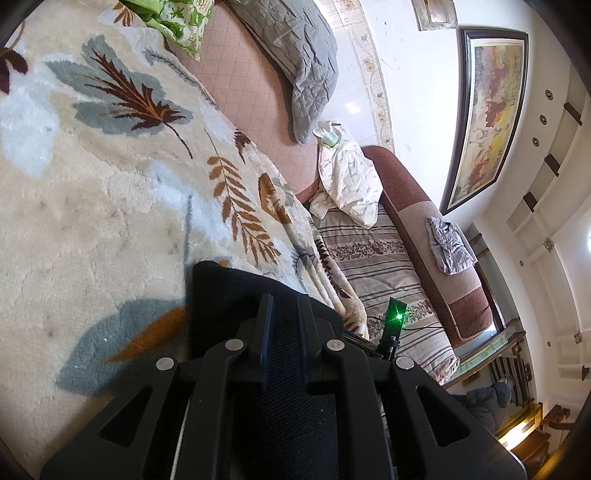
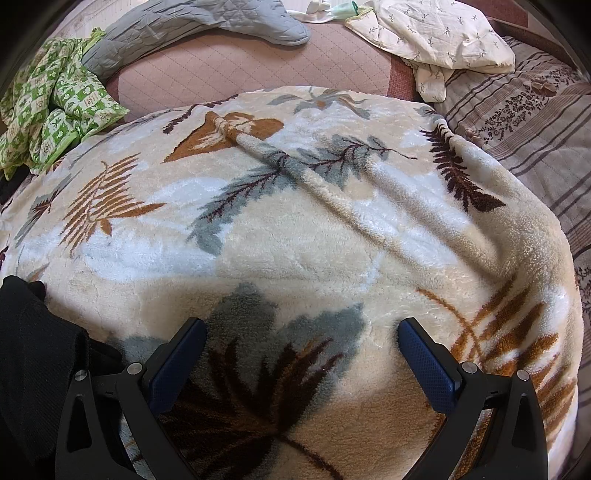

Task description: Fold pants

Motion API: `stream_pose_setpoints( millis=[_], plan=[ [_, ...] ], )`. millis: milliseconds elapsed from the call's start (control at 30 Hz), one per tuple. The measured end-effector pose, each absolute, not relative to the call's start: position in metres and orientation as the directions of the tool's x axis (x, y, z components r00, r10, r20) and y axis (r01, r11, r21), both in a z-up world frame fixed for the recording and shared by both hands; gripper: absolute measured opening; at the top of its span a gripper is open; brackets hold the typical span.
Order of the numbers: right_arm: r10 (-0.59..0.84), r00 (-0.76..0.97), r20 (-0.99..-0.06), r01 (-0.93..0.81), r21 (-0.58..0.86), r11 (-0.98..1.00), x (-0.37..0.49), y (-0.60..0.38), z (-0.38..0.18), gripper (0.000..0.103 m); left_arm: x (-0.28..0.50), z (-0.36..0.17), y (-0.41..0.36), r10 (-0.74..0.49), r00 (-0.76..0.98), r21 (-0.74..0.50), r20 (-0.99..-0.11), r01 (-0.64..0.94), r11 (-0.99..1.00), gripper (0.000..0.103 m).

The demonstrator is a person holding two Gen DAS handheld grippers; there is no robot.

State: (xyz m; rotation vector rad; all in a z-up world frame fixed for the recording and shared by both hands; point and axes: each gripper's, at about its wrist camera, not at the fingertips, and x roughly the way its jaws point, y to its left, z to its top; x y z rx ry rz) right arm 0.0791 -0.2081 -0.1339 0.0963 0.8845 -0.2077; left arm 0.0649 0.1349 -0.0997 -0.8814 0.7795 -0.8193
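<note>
A: Your left gripper (image 1: 284,306) is clenched on the black pants (image 1: 236,295). The dark cloth runs between its two fingers, and the pads press it from both sides.

B: And your right gripper (image 2: 302,334)?

A: It is released. Its fingers stand wide apart, and between them you see only the fleece blanket (image 2: 295,236) with the leaf pattern. It holds nothing.

B: Where are the pants, then?

A: In the left wrist view they stay in your left gripper, and the edge beyond the fingertips lies on the blanket. In the right wrist view you see a black bundle of them at the lower left, just beside the right gripper's left finger, also on the blanket.

B: What is farther out?

A: Beyond the blanket there is a green patterned cloth (image 2: 55,107), a grey quilted cover (image 2: 207,26), and a white printed cloth (image 2: 436,37) near a striped sofa cover (image 2: 535,122).
</note>
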Motion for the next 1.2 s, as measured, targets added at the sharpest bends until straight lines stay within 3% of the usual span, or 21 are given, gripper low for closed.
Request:
stream_pose_setpoints(
  millis=[767,900,1000,1033,1100,1200],
  plan=[
    [-0.149,0.618,-0.772,0.221,-0.011,0.975,0.080,-0.201,-0.138,0.102,0.069,-0.096,0.130,-0.845,0.460,-0.876,-0.273,0.244,0.416,0.012],
    [-0.142,0.608,-0.781,0.224,-0.003,0.975,0.084,-0.205,-0.140,0.102,0.071,-0.091,0.126,-0.843,0.463,-0.875,-0.274,0.244,0.418,0.031],
    [-0.149,0.607,-0.781,0.223,-0.013,0.975,0.086,-0.201,-0.141,0.102,0.066,-0.076,0.116,-0.829,0.470,-0.837,-0.303,0.285,0.467,0.060],
    [-0.150,0.608,-0.780,0.216,-0.019,0.976,0.087,-0.196,-0.143,0.102,0.060,-0.061,0.109,-0.788,0.492,-0.780,-0.370,0.297,0.551,0.071],
    [-0.141,0.611,-0.779,0.202,-0.019,0.979,0.083,-0.196,-0.142,0.102,0.048,-0.036,0.102,-0.706,0.546,-0.677,-0.451,0.306,0.669,0.083],
    [-0.117,0.609,-0.784,0.172,-0.014,0.985,0.070,-0.191,-0.131,0.102,0.024,0.000,0.092,-0.649,0.593,-0.547,-0.476,0.379,0.747,0.083]
  ],
)
